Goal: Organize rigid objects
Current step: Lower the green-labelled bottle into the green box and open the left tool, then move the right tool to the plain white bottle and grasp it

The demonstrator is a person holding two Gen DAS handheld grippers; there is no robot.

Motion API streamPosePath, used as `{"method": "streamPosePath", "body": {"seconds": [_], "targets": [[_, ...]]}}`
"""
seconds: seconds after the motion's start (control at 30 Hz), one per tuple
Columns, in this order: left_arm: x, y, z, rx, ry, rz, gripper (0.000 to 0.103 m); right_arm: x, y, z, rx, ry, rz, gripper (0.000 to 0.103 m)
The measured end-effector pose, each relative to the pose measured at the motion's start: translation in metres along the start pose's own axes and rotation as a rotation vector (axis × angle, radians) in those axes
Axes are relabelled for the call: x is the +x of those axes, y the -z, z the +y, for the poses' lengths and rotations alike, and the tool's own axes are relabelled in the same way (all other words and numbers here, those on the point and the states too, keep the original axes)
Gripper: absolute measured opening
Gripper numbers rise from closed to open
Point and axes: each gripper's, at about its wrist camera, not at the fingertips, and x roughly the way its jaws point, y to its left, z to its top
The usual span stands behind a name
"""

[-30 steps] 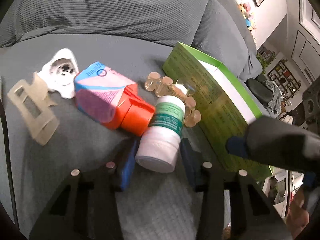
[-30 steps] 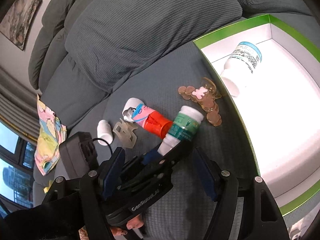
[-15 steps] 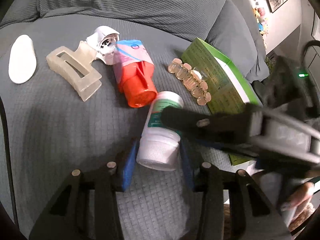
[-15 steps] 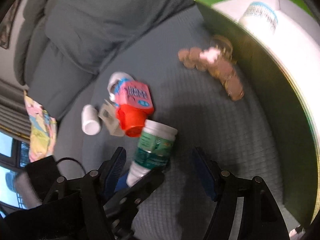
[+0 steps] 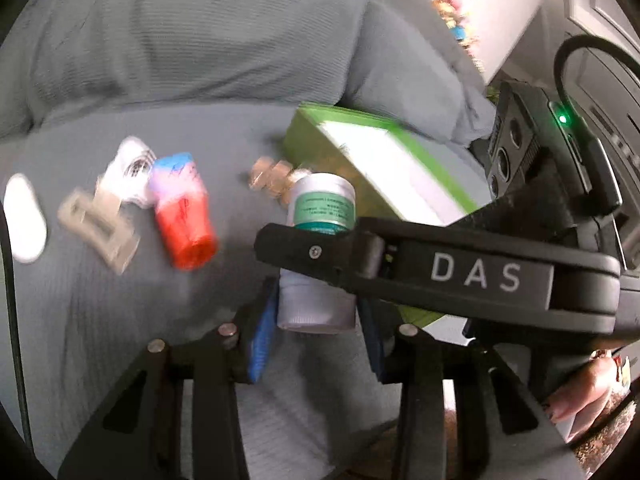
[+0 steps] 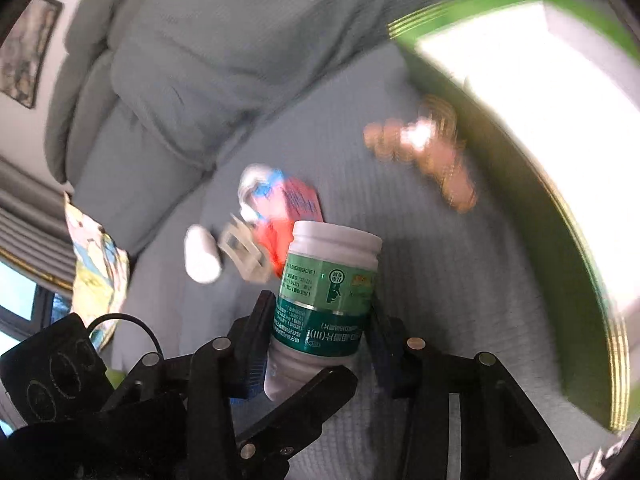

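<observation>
A white pill bottle with a green label (image 5: pixel 322 216) (image 6: pixel 326 292) is lifted off the grey sofa seat. My left gripper (image 5: pixel 316 316) is shut on its white cap end. My right gripper (image 6: pixel 318 340) is closed around its labelled body from the other side; its finger (image 5: pixel 400 256) crosses the left wrist view. The green box with a white inside (image 5: pixel 384 164) (image 6: pixel 532 128) lies open to the right.
On the sofa seat lie a red and pink bottle (image 5: pixel 182 216), a clear hair claw (image 5: pixel 100 228), a white cap-like piece (image 5: pixel 132 168), a white oval (image 5: pixel 24 216) and an amber bead bracelet (image 6: pixel 432 156). Grey cushions (image 5: pixel 192 28) stand behind.
Both grippers have closed on the green-label bottle and it has risen off the seat. The right gripper came in from the right across the left view. Both views are motion-blurred.
</observation>
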Motion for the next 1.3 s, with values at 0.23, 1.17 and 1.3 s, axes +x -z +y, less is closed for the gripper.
{"method": "streamPosePath", "body": {"seconds": [0.23,1.17,1.3], "targets": [[-0.005,-0.037,-0.053,0.144,0.086,-0.077,0.037,-0.077,-0.018,0.007,-0.03,0.006,-0.218,0.046],[0.056,-0.039,-0.084,0.221,0.056,0.041,0.085,-0.118,-0.034,-0.08,0.139,0.256,-0.33,0.078],[0.023,-0.039,-0.052,0.163,-0.043,-0.046,0.088,-0.114,-0.034,-0.048,0.052,0.207,-0.322,0.079]]}}
